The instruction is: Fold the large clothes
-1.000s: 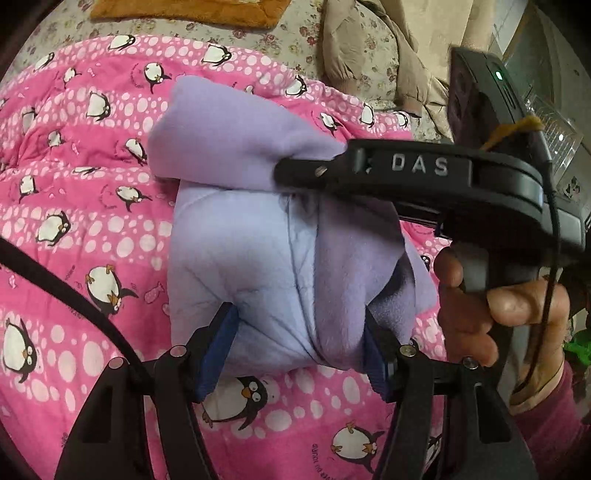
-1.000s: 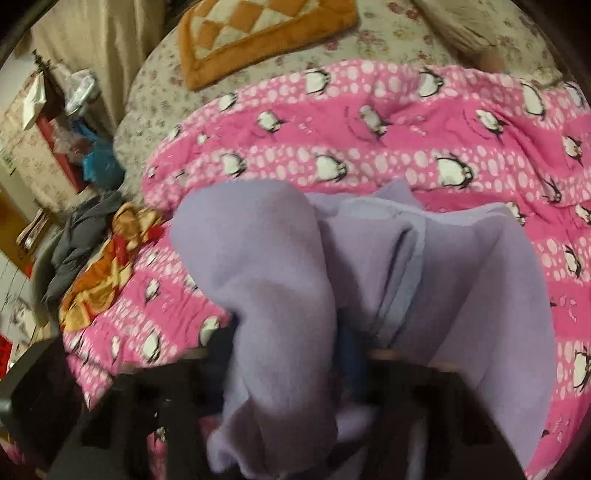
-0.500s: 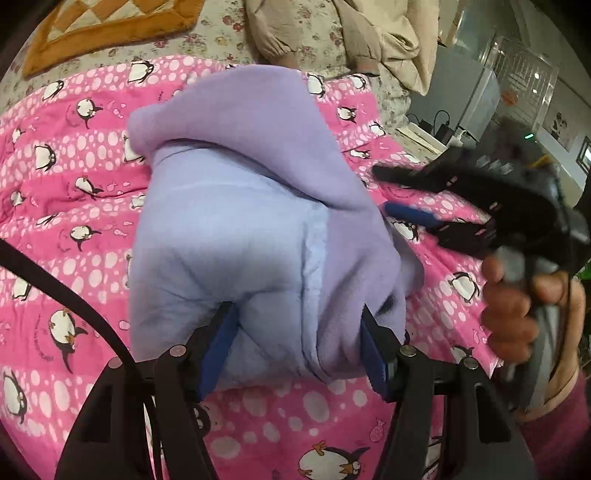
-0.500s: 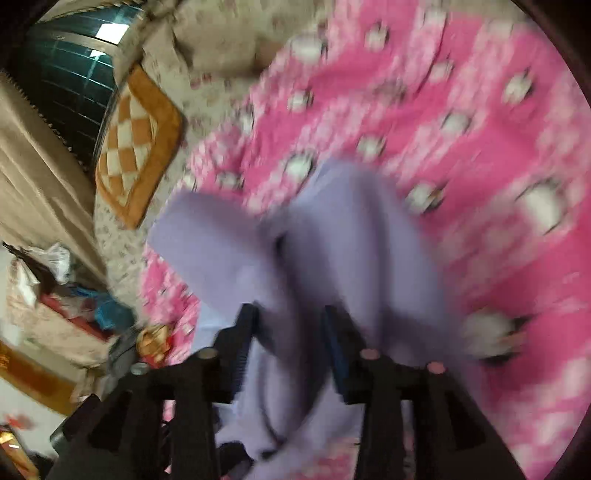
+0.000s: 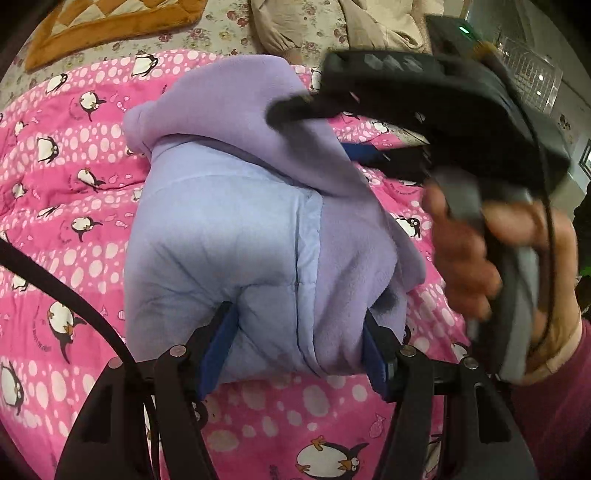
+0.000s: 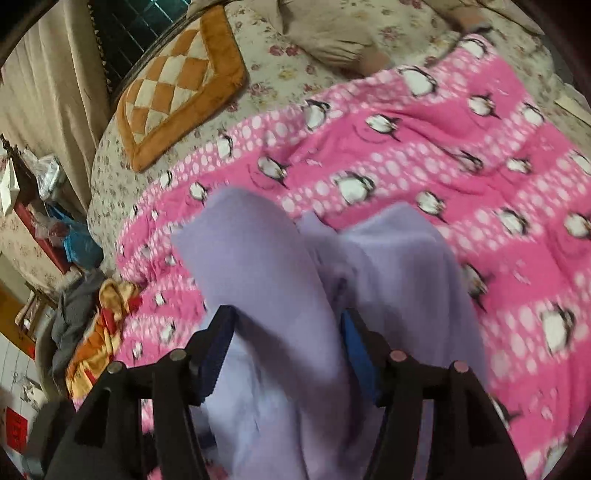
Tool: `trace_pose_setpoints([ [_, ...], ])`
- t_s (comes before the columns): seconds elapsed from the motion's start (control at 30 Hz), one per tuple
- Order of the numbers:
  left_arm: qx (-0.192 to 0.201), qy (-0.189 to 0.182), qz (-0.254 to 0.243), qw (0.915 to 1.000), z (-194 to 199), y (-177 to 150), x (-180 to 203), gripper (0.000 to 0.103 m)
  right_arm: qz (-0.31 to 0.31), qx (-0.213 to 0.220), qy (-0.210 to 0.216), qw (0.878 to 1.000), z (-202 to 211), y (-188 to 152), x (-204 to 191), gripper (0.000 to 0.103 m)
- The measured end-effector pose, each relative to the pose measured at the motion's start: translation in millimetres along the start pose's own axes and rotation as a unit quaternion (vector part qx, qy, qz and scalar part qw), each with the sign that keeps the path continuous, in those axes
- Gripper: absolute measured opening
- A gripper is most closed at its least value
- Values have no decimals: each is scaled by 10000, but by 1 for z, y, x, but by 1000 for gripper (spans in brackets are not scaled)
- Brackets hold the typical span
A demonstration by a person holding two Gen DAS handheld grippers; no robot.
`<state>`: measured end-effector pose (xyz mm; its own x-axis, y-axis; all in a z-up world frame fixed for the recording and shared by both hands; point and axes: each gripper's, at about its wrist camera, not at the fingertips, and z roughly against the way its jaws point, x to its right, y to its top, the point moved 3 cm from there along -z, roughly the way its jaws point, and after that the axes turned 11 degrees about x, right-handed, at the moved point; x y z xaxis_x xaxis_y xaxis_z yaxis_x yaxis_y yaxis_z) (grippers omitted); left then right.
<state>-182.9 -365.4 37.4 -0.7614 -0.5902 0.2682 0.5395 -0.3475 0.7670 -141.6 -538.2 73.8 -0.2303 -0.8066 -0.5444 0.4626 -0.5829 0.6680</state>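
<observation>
Left wrist view: the left gripper (image 5: 297, 341) is clenched on the near end of a bunched lilac garment (image 5: 236, 236), its blue pads (image 5: 218, 347) pressed into the cloth on either side. The garment rests on a pink penguin blanket (image 5: 66, 206) spread over a floral sheet (image 5: 221, 33). At right, a hand (image 5: 491, 266) holds the right gripper (image 5: 317, 125) above the garment's far right part; this tool is motion-blurred. Right wrist view: the right gripper (image 6: 286, 343) has its jaws opening, with a fold of the garment (image 6: 266, 266) lying between them and the left pad standing clear of the cloth. A checked orange cushion (image 6: 181, 88) lies far left on the sheet (image 6: 280, 66), and a beige garment (image 6: 332, 37) lies at the far edge. A heap of clothes (image 6: 88, 325) sits left of the blanket (image 6: 461, 147).
</observation>
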Motion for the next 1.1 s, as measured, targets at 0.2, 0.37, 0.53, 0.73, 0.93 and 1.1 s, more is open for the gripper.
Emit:
trace_pose_setpoints([
  [0.2, -7, -223, 217, 9995, 0, 0, -4, 33, -889, 419, 95, 9951, 12, 16, 31, 10],
  [0.37, -78, -176, -59, 9998, -3, -5, 8, 33, -1517, -61, -389, 9876, 1, -17, 82, 12],
  [0.53, -63, -148, 61, 9999, -5, -6, 5, 33, -1640, 371, -482, 9846, 50, -7, 89, 40],
  [0.73, -87, -69, 112, 9999, -5, -6, 7, 33, -1459, -182, -191, 9889, 37, -28, 77, 68],
  [0.93, -94, -39, 92, 9999, -5, -6, 6, 33, -1554, -136, -214, 9875, 7, -22, 66, 85],
  [1.1, -140, 85, -40, 9999, -3, -3, 10, 33, -598, -243, -369, 9972, -20, 1, 34, 27],
])
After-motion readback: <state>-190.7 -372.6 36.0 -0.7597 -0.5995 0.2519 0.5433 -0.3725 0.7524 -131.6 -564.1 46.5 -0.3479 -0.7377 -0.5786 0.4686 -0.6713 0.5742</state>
